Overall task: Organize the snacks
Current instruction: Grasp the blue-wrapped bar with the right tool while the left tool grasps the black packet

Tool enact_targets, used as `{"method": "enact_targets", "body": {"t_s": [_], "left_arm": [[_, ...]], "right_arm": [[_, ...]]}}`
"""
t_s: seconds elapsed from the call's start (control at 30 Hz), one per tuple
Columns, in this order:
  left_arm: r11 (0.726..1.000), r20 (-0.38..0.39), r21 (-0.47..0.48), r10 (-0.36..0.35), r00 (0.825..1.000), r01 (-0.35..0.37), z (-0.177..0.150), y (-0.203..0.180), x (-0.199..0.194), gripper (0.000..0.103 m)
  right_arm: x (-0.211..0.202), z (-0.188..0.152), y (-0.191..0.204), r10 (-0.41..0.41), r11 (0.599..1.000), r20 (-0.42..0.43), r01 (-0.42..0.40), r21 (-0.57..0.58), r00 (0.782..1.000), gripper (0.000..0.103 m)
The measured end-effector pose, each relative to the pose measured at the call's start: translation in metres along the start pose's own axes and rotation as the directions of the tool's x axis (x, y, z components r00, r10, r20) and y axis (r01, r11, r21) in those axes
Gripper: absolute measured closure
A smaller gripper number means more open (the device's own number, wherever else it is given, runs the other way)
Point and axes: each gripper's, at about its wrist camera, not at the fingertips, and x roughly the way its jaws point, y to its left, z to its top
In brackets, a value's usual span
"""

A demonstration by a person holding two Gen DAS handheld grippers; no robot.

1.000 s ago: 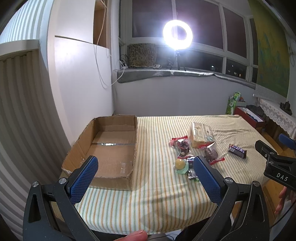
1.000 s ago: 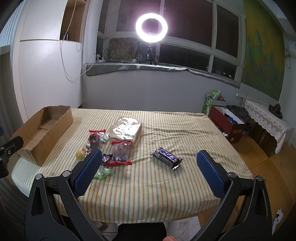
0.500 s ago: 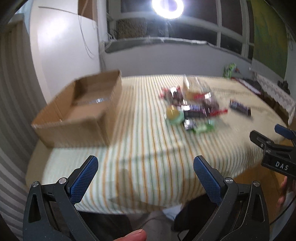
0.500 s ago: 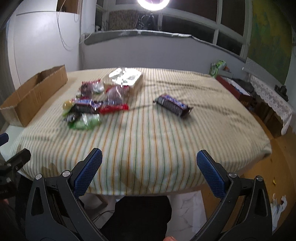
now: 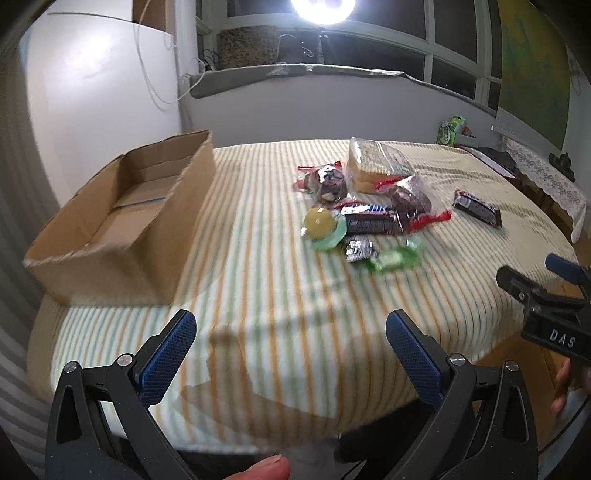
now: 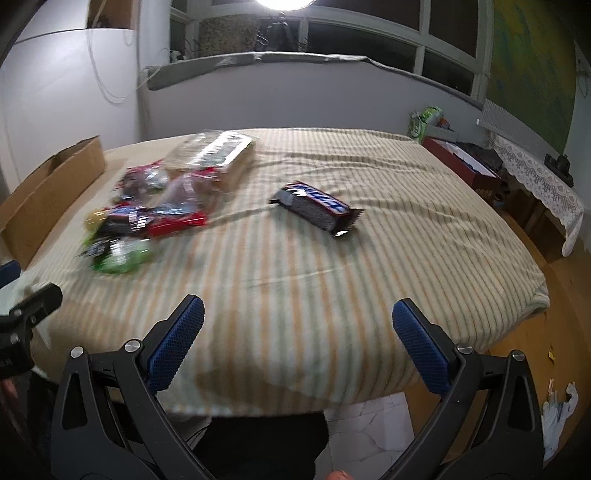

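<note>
White letters "DAS" show on the black body of the right tongs [image 5: 565, 291] at the right edge of the left wrist view. The wrapper writing on the lone chocolate bar [image 6: 317, 207], centre of the right wrist view, is too blurred to read. It lies by itself on the striped cloth of the surface [image 6: 332, 280], apart from the snack pile [image 5: 364, 206]. That pile sits right of centre in the left wrist view: a clear-wrapped pack of biscuits [image 5: 376, 164], dark bars, a yellow ball-shaped sweet [image 5: 318, 221] and green wrappers [image 5: 393, 258]. An open cardboard box [image 5: 122, 218] stands at the left, near the pile but not touching it. The left tongs [image 5: 291, 350] are spread wide, holding nothing, low over the near edge. The right tongs [image 6: 297, 332] are also spread wide and hold nothing. A ring light [image 5: 323, 9] glares at the top.
</note>
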Motion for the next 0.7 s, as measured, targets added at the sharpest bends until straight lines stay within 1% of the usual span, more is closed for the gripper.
{"method": "enact_targets", "body": {"t_s": [0.17,0.33,0.4,0.47,0.6,0.7], "left_arm": [[1.0,-0.022,-0.005,-0.012,1.0,0.012,0.022,-0.006,0.031,0.001],[0.999,-0.06,-0.025,-0.023,0.998,0.022,0.041,-0.003,0.06,0.001],[0.999,-0.085,-0.03,-0.029,0.996,0.026,0.047,-0.001,0.071,0.001],[0.998,-0.109,-0.042,-0.049,0.993,0.045,0.051,0.001,0.079,0.001],[0.997,-0.119,-0.037,-0.068,0.991,0.064,0.054,0.002,0.084,0.001],[0.996,-0.12,-0.035,-0.089,0.989,0.085,0.053,0.003,0.083,0.001]], "right_arm": [[0.033,0.015,-0.02,-0.021,1.0,-0.031,0.021,0.02,0.999,0.0],[0.061,0.035,-0.031,0.022,1.0,-0.036,-0.022,0.019,0.999,0.0],[0.072,0.044,-0.032,0.033,0.999,-0.05,-0.032,0.005,0.998,0.0],[0.083,0.055,-0.032,0.046,0.999,-0.071,-0.047,-0.011,0.996,0.0],[0.096,0.067,-0.032,0.069,0.996,-0.113,-0.074,-0.041,0.991,0.0],[0.101,0.072,-0.032,0.091,0.994,-0.124,-0.098,-0.056,0.988,0.0]]}}
